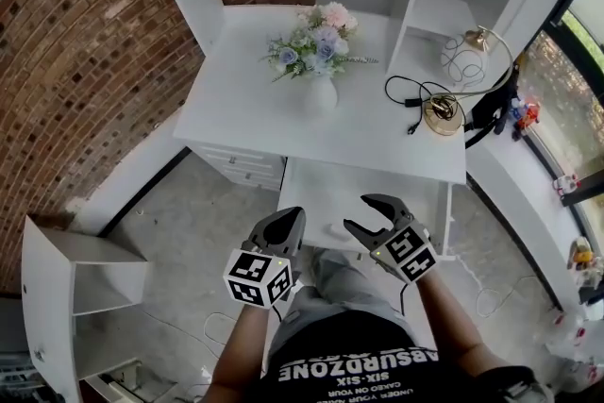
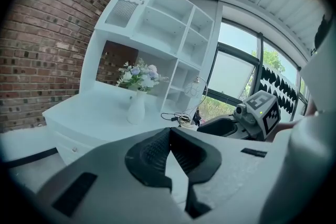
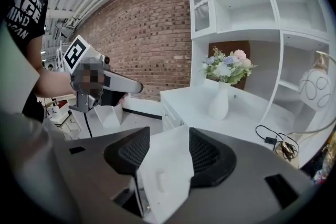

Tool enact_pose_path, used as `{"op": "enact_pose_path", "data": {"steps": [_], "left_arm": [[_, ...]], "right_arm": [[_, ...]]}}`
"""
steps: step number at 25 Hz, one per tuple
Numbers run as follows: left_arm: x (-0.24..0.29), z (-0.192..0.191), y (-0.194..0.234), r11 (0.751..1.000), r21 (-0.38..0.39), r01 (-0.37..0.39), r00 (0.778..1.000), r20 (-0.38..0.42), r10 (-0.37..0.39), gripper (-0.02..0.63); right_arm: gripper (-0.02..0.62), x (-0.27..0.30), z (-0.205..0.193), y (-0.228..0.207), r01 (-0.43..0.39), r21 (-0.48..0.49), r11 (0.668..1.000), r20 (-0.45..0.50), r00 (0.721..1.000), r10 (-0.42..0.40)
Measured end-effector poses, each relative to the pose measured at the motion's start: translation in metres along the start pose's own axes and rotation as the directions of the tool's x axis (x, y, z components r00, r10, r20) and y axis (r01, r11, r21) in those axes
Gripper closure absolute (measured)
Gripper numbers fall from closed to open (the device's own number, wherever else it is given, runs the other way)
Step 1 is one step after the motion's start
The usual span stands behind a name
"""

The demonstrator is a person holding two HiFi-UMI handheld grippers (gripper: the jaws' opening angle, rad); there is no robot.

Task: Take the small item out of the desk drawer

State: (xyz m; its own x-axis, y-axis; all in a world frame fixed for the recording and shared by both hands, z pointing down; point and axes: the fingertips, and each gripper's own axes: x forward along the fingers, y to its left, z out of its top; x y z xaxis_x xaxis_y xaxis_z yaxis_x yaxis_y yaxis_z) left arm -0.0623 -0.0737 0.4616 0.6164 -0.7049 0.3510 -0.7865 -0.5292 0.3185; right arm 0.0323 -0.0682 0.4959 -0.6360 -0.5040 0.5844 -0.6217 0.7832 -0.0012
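The white desk (image 1: 236, 109) has a wide centre drawer (image 1: 359, 189) under its front edge, with the front panel toward me. In the right gripper view that panel (image 3: 163, 170) shows an oblong handle recess and a dark gap along its left edge. No small item shows in any view. My right gripper (image 1: 357, 211) (image 3: 169, 134) hangs open just before the drawer, framing the panel between its jaws. Left of it my left gripper (image 1: 294, 220) (image 2: 169, 131) is shut with nothing in it, its tips touching. The left gripper view also catches the right gripper (image 2: 231, 126) off to its right.
A white vase of flowers (image 1: 319, 61) stands mid-desk. A gold lamp (image 1: 444, 113) and black cable (image 1: 411, 99) lie at the right. Side drawers (image 1: 241, 167) sit left of the centre drawer. A low white shelf unit (image 1: 75, 278) stands on the floor, left.
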Motion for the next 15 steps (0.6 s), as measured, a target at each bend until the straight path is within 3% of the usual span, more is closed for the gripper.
{"op": "enact_pose_path", "data": {"steps": [15], "left_arm": [[0.027,0.001,0.03,1.0,-0.013,0.01,0.999,-0.048,-0.011,0.6]], "right_arm": [[0.368,0.046,-0.046,-0.001,-0.107,0.023,0.994,-0.167,0.98,0.109]]}}
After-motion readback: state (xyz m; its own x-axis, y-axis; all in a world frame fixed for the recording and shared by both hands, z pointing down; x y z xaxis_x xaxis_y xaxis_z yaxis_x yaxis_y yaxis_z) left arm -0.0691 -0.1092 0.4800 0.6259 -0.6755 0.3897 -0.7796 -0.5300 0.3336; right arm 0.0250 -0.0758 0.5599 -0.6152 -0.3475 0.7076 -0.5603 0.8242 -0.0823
